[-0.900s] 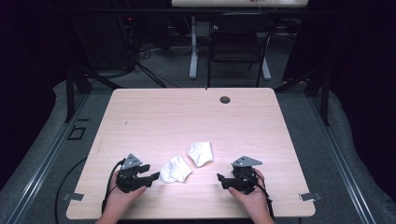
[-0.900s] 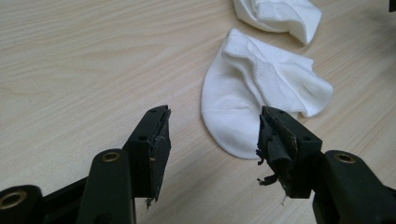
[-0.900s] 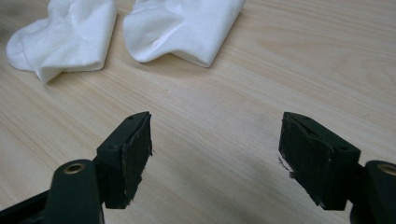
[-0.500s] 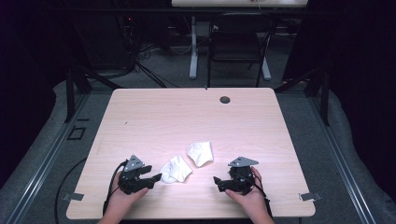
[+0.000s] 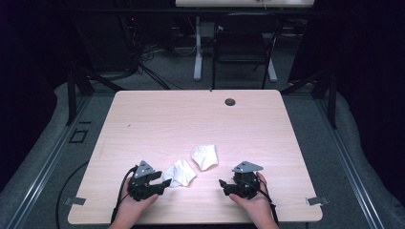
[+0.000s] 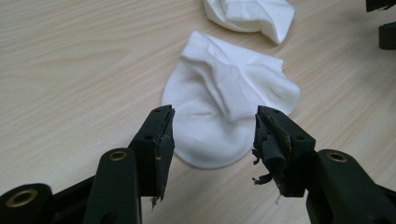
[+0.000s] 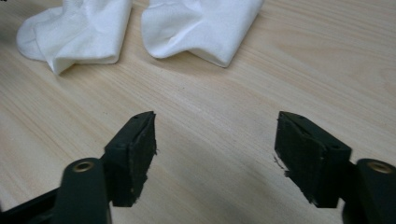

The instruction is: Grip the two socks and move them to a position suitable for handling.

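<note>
Nothing appears done yet: the nearer sock [image 6: 224, 116] is approached by the left gripper [image 6: 212, 135], jaws spread, while the farther sock [image 5: 204, 156] lies untouched and the right gripper [image 7: 215, 154] gapes empty.

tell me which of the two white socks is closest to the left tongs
The near sock, right at the open left tongs; its edge lies between their tips. The other sock lies farther up the table.
</note>
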`<action>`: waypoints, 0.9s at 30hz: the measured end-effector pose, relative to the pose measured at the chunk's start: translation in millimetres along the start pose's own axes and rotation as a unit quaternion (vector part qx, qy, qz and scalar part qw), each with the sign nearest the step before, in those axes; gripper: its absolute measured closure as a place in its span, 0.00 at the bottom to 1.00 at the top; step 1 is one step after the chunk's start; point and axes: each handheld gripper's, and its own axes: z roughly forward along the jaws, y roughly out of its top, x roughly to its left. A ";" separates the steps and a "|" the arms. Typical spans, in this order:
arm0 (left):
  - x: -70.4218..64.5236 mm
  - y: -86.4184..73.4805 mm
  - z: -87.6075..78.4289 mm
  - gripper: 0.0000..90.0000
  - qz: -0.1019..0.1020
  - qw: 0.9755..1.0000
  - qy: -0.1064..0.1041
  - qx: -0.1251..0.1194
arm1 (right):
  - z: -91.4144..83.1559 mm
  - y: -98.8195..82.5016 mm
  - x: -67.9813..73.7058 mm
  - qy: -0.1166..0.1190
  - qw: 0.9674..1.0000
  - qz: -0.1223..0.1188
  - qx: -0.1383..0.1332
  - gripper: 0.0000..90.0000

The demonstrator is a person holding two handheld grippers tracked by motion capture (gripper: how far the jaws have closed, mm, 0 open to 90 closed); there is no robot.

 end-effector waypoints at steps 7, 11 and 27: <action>-5.2 4.8 15.5 0.53 0.001 1.000 -0.002 0.017 | -4.7 -1.4 -1.8 0.000 1.000 0.008 -0.009 0.47; -6.6 7.8 20.2 0.53 -0.004 1.000 0.002 0.015 | -9.0 -3.5 -4.1 -0.002 0.999 0.028 -0.020 0.54; -15.0 13.9 38.6 0.55 0.004 0.999 0.020 0.029 | -19.1 -12.9 -5.9 -0.009 0.998 0.049 -0.025 0.57</action>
